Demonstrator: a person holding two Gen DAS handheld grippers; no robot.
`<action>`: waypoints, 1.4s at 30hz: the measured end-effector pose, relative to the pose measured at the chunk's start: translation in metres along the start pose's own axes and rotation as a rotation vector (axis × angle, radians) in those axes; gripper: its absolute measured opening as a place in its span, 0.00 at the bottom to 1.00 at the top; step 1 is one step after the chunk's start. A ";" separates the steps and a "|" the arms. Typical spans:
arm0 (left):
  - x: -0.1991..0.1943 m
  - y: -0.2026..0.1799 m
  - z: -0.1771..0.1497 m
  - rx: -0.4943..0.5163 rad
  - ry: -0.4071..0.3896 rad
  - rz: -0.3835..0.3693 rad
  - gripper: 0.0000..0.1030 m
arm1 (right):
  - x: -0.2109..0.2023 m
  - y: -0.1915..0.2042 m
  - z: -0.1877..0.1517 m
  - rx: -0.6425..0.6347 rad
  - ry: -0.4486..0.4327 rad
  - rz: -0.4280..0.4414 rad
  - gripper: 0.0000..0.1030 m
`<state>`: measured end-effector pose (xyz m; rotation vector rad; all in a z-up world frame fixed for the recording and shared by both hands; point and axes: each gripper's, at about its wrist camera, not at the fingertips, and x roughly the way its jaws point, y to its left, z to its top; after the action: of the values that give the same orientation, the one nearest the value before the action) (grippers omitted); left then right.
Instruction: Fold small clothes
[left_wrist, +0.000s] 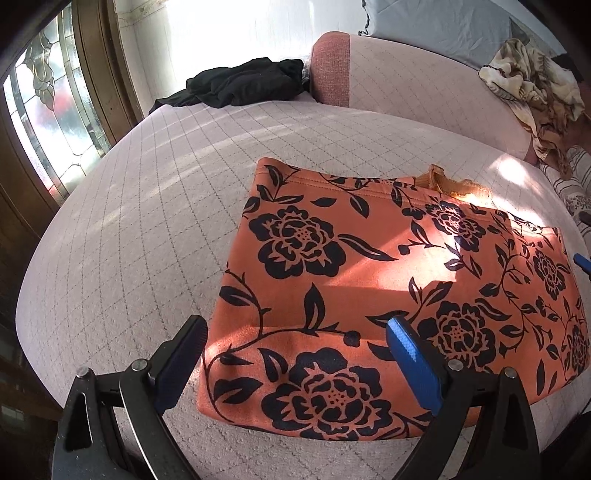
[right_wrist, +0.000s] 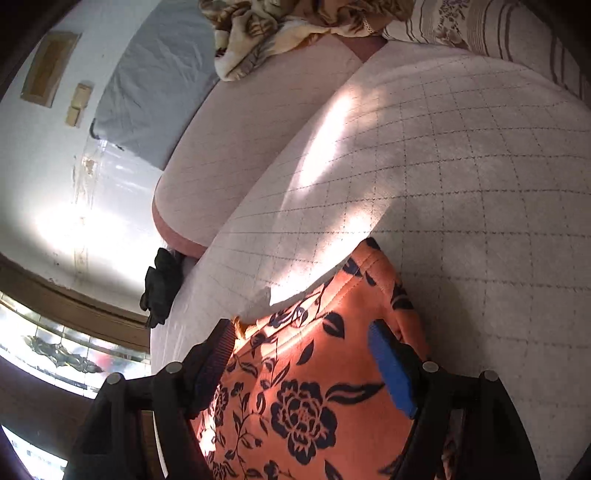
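Orange garment (left_wrist: 369, 280) with dark navy flowers and leaves; pale pink quilted cover (left_wrist: 147, 221), thin grid lines.

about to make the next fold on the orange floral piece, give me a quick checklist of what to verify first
1. Orange floral garment lies flat on the quilted cover: ok.
2. Left gripper open, over the garment's near left corner: ok.
3. Right gripper open, over the garment's edge: ok.
4. Either gripper already holding fabric: not ok, both empty.
5. Black clothes lie apart from the garment, far off: ok.
6. Layers underneath lined up: cannot tell.
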<state>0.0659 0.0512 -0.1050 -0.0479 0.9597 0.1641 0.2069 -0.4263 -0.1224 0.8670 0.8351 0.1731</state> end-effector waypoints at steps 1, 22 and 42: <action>0.000 0.000 -0.001 -0.001 0.002 -0.002 0.95 | -0.009 0.004 -0.011 -0.015 0.008 0.014 0.75; -0.008 0.012 -0.023 -0.003 0.059 0.039 0.95 | -0.049 -0.025 -0.136 -0.102 0.100 -0.001 0.84; -0.022 -0.023 -0.015 0.065 0.010 0.037 0.95 | -0.084 -0.028 -0.130 -0.079 0.015 0.044 0.84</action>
<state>0.0445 0.0242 -0.0964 0.0290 0.9756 0.1668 0.0524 -0.4034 -0.1413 0.8113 0.8182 0.2502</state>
